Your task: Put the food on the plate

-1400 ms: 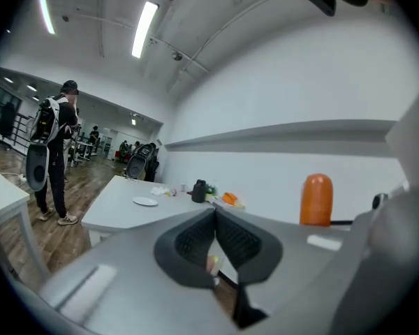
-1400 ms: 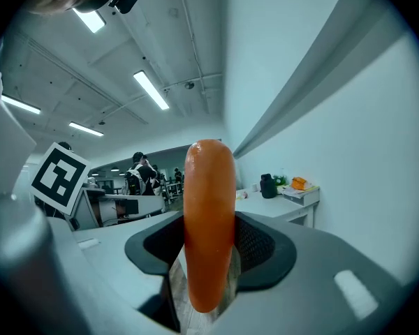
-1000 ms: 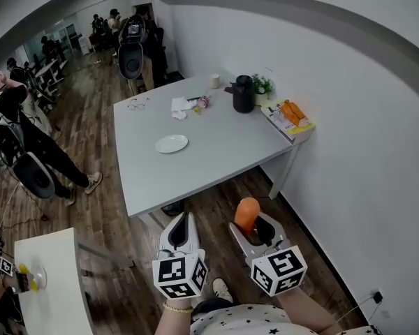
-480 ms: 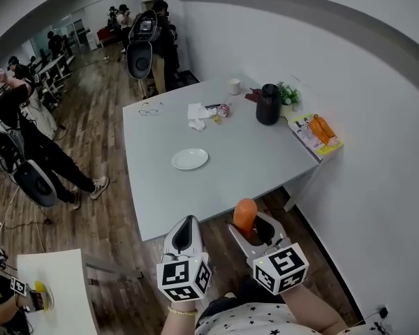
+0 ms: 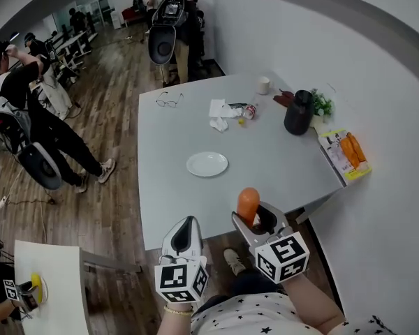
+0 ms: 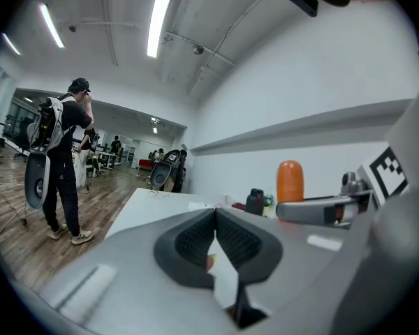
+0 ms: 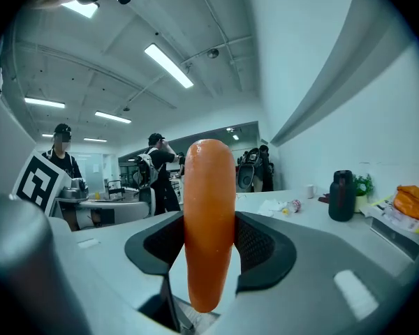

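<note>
Right gripper [image 5: 254,216] clamps carrot [image 5: 248,202] upright; left gripper [image 5: 187,223] closed, empty; packet [image 5: 346,155] print at table [image 5: 279,169] corner unreadable.

An orange carrot [image 5: 248,202] stands upright in the right tongs [image 5: 251,215]. A round white plate [image 5: 207,164] lies mid-counter [image 5: 286,166], well apart.

Left gripper [image 5: 188,223] sits around 6 o'clock, jaws pressed together with nothing in them. Right gripper [image 5: 255,216] is at 5 o'clock, jaws spread wide and clamped on an upright carrot [image 5: 248,203].
</note>
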